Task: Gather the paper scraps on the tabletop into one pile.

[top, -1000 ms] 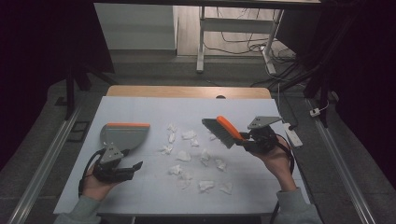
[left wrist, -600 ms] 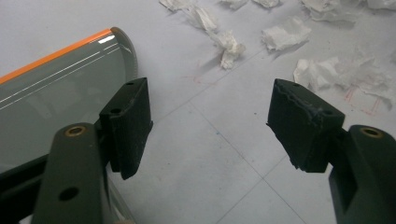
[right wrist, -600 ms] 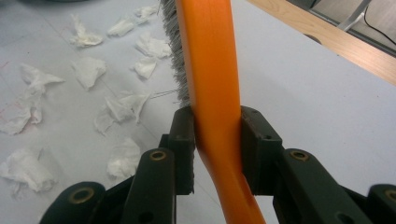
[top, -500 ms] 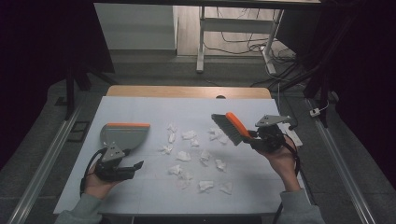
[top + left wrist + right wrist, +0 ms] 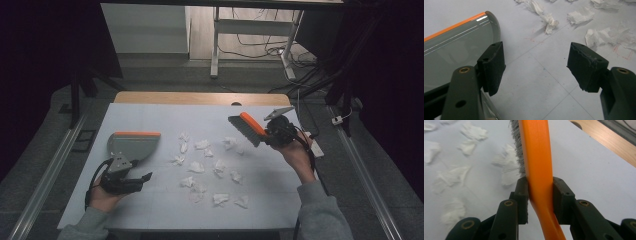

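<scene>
Now — right gripper (image 5: 272, 134) raised, jaws pinching brush (image 5: 246, 128) | left gripper (image 5: 134, 177) low — jaws spread.

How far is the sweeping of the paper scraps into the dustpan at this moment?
Done: the right claw is shut on the brush and holds it above the table's far right part. In hand: the brush is near the scraps but sweeps none yet. The left claw stands open beside the dustpan, not gripping it. Left: all scraps lie spread on the table and the dustpan looks empty, so nearly the whole sweeping remains.
</scene>
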The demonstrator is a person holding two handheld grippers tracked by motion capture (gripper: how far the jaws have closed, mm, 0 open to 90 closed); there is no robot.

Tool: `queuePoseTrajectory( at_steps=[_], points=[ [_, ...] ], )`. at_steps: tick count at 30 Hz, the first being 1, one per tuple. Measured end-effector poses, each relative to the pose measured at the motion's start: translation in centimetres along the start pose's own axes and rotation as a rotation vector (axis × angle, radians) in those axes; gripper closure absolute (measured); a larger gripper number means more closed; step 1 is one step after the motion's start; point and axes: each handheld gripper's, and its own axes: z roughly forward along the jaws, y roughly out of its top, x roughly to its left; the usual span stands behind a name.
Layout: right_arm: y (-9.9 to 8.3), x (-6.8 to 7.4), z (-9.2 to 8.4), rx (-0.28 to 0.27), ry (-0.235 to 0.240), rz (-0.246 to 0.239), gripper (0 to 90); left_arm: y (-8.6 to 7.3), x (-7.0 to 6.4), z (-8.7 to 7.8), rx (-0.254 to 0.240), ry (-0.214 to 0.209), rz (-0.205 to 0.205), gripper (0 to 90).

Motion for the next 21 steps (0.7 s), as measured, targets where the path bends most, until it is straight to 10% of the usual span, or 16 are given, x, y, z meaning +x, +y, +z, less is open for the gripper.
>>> queuePoseTrajectory(
  at_steps=[10,21],
  points=[
    [2.9,-1.1,4.6,0.228,-0.058,-0.057,68.4,-0.8,-0.1,-0.3,-0.009,-0.019,-0.001,30.9],
    [4.1,-0.1,7.2,0.307,-0.064,-0.134,68.7,-1.0,0.2,-0.2,-0.013,-0.022,-0.015,30.9]
  ],
)
